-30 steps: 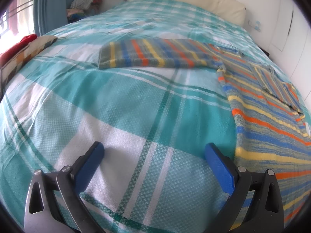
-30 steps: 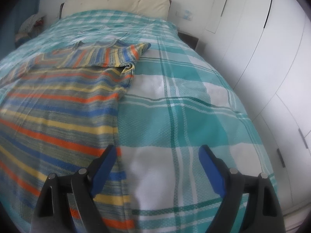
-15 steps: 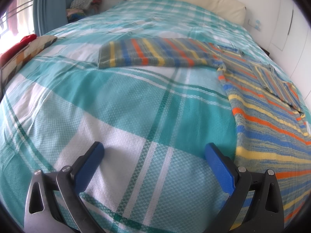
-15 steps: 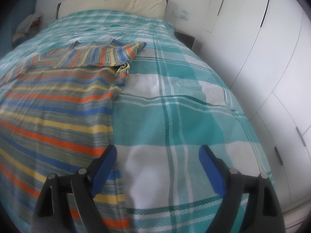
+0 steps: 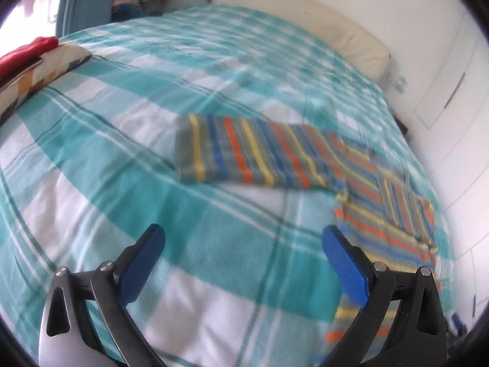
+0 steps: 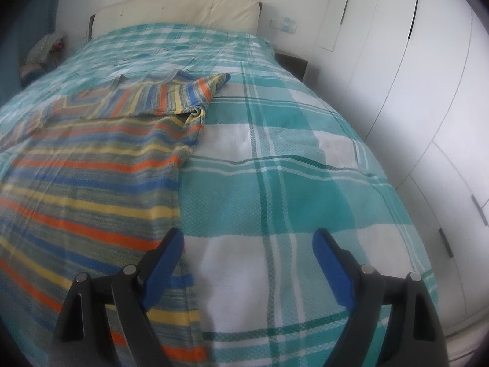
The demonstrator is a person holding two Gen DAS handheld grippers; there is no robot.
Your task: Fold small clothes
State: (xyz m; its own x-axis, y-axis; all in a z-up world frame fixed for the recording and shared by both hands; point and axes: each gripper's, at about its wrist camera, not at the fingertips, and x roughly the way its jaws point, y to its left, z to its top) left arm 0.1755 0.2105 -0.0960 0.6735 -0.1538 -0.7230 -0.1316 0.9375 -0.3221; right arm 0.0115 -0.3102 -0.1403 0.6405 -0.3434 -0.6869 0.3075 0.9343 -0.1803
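Striped in orange, yellow and blue on grey, the shirt point(image 6: 88, 183) lies flat on the teal-and-white checked bedspread point(image 6: 275, 183). In the right wrist view its body runs lengthwise up the bed, hem toward the camera and collar toward the cream headboard point(image 6: 183, 9), with its stripes crossing the bed. One sleeve point(image 5: 244, 156) stretches out sideways across the bed, its long axis at right angles to the body; the other sleeve point(image 6: 180, 94) is folded in over the chest.

Compared with a second ago, the left wrist view has changed: the outstretched sleeve now sits lower and nearer the middle of the picture, more of the bed shows beyond it, and the whole view is blurred by motion. The right wrist view is almost unchanged.

The left gripper point(image 5: 241, 244) is released, jaws wide apart with only bedspread between them; the sleeve lies ahead of it, well apart, and the shirt's body passes just to the right of its right finger. The right gripper point(image 6: 247, 247) is also released and empty; its left finger overlaps the shirt's side edge in the picture, though whether it touches the cloth cannot be told, and its right finger is over bare bedspread.
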